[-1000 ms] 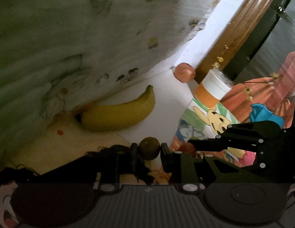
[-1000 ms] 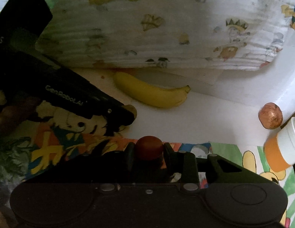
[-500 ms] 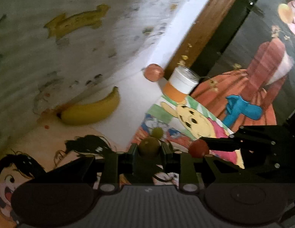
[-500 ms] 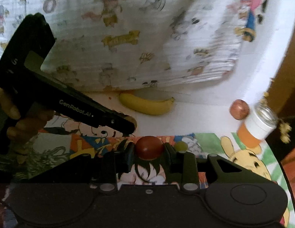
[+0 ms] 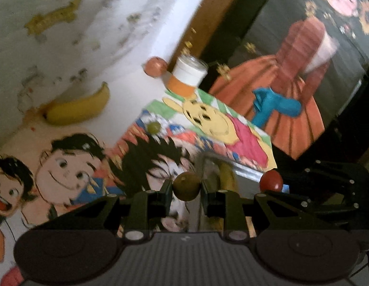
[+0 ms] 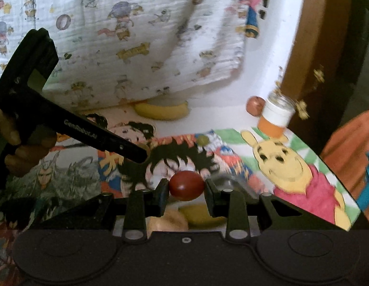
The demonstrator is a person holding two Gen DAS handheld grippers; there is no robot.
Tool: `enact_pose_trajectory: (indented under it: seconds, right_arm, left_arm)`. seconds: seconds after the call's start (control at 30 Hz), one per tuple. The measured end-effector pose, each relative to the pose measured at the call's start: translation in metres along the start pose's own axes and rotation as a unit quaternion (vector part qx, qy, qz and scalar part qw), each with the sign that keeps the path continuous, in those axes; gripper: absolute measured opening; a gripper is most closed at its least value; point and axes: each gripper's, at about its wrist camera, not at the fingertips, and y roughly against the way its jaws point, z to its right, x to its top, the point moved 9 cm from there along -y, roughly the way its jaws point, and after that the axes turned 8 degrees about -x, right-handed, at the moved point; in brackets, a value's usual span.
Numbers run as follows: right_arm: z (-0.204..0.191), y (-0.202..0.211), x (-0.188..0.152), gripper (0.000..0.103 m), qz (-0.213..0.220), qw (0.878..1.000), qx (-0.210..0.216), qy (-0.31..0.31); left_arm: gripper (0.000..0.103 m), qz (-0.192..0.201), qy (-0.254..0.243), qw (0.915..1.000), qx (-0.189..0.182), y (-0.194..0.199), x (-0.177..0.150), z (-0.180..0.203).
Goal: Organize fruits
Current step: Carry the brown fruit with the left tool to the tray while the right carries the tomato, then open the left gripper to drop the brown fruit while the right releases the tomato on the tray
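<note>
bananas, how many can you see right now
2. One banana lies on the white surface at the edge of the printed blanket. A second banana shows partly below the right gripper's fingers, inside a clear container; more may be hidden there.

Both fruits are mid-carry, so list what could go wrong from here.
1. The left hand-held gripper pinches a small round brownish-green fruit by its sides only; it could squirt out.
2. The right hand-held gripper squeezes a soft-looking red fruit; more pressure may bruise it.
3. The two grippers travel close together, so they might knock each other. The container below is blurred, so aim may suffer.
</note>
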Motion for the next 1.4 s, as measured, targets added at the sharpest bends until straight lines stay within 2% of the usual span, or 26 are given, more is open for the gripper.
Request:
enact_pose_trajectory:
  seconds: [0.23,0.6,1.0,1.4]
  right_arm:
    - [-0.004,0.025,-0.042,0.034,-0.010,0.999,-0.031,-0.031]
    - [-0.023,0.047,-0.097,0.034,-0.033,0.996,-0.069,-0.040]
    - [-0.038,0.065,-0.123,0.034,-0.034,0.994,-0.089,-0.052]
    - [-0.047,0.068,-0.129,0.034,-0.030,0.993,-0.101,-0.047]
  left_arm:
    - [0.028,-0.032,-0.027,0.9991,-0.010,0.001,-0.025,0.022]
    - [0.028,-0.063,-0.072,0.9954,-0.005,0.003,-0.056,0.056]
    - [0.028,-0.103,-0.108,0.9888,-0.002,-0.010,-0.080,0.089]
    - [0.028,-0.143,-0.128,0.9813,0.019,-0.020,-0.097,0.093]
